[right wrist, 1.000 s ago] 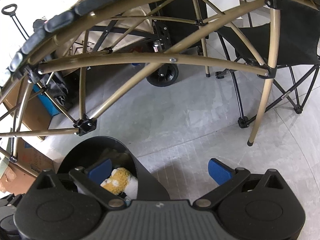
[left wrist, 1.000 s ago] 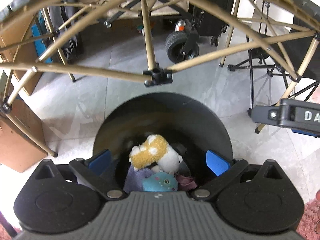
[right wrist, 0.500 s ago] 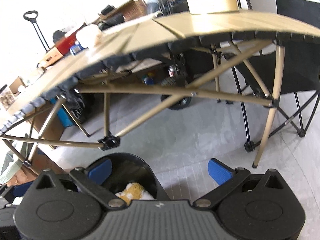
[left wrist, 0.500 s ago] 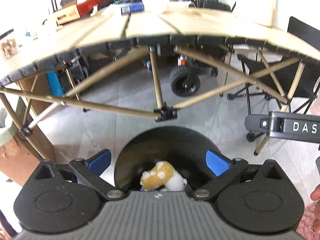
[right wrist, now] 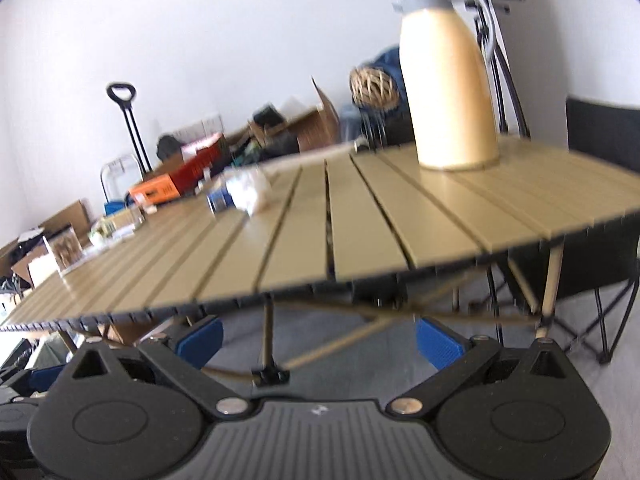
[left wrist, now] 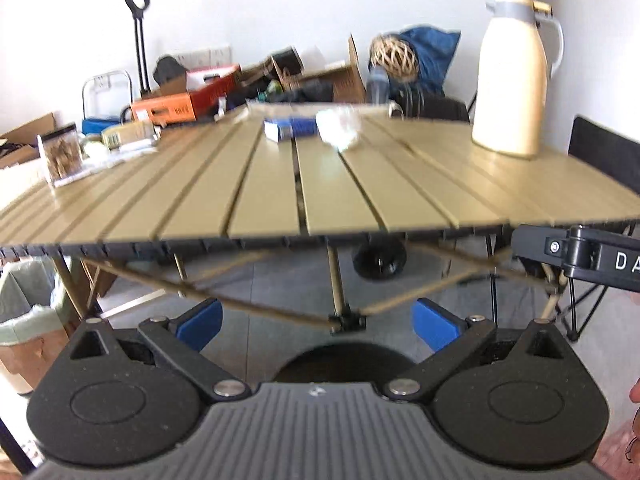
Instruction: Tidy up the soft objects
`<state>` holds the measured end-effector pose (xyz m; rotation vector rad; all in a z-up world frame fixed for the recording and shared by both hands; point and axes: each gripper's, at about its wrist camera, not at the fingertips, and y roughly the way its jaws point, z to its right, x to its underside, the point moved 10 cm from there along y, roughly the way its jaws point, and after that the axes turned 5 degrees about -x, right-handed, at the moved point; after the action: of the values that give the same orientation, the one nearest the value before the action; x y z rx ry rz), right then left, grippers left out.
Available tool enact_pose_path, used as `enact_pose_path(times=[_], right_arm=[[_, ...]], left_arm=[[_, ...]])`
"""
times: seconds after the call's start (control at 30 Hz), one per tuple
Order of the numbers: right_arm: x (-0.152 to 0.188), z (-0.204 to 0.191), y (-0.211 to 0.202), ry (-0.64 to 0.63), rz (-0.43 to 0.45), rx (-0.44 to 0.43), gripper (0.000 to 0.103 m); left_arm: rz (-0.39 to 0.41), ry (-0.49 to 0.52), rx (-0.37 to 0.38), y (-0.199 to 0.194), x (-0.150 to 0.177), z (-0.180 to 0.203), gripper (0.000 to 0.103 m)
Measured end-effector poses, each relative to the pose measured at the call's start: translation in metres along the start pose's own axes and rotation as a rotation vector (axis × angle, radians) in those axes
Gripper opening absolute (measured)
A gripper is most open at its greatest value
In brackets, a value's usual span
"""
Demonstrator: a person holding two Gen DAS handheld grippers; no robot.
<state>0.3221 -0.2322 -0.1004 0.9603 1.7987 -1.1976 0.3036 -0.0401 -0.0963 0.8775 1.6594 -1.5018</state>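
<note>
My left gripper (left wrist: 318, 320) is open, its blue pads wide apart with nothing between them, held just below the near edge of the slatted tan table (left wrist: 280, 192). Only the dark rim of the black bin (left wrist: 344, 360) shows under it in the left wrist view; the plush toys inside are hidden. My right gripper (right wrist: 320, 334) is also open and empty, facing the same table (right wrist: 360, 232) from the right. A white soft-looking bundle (left wrist: 338, 130) lies mid-table beside a blue box (left wrist: 290, 128); the white bundle (right wrist: 248, 190) also shows in the right wrist view.
A cream thermos jug (left wrist: 510, 76) stands at the table's right. A clear jar (left wrist: 62, 156) and small boxes sit at its left end. Boxes and bags crowd the far wall. A black folding chair (right wrist: 600, 132) stands to the right, a lined bin (left wrist: 24, 300) to the left.
Both grippers have risen and tilted up from the bin under the table. The tabletop now fills both views, and the plush toys in the bin have dropped out of sight.
</note>
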Motion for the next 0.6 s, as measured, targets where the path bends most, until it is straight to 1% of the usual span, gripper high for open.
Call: enact_pose_path(times=[0.13,0.3,0.5,0.6], right_arm=[[-0.025,-0.009,0.0,-0.018,0.044,-0.01,0.103],[-0.056,-0.021,0.01,-0.024,0.098,-0.031,0.103],[-0.097,-0.034,0.038,-0.019,0.156,-0.055,0.103],[-0.114,-0.042,0.056,-0.035,0.17,-0.071,0.103]], left_arm=[[0.058,-0.016,-0.025,-0.004,-0.026,-0.012,0.103],[0.12,-0.051,-0.05,-0.002,-0.059,-0.027,0.103],[0.147,-0.108,-0.07,0.015,-0.096,-0.045,0.103],[0.16,-0.132,-0.088,0.027,-0.113,-0.056,0.103]])
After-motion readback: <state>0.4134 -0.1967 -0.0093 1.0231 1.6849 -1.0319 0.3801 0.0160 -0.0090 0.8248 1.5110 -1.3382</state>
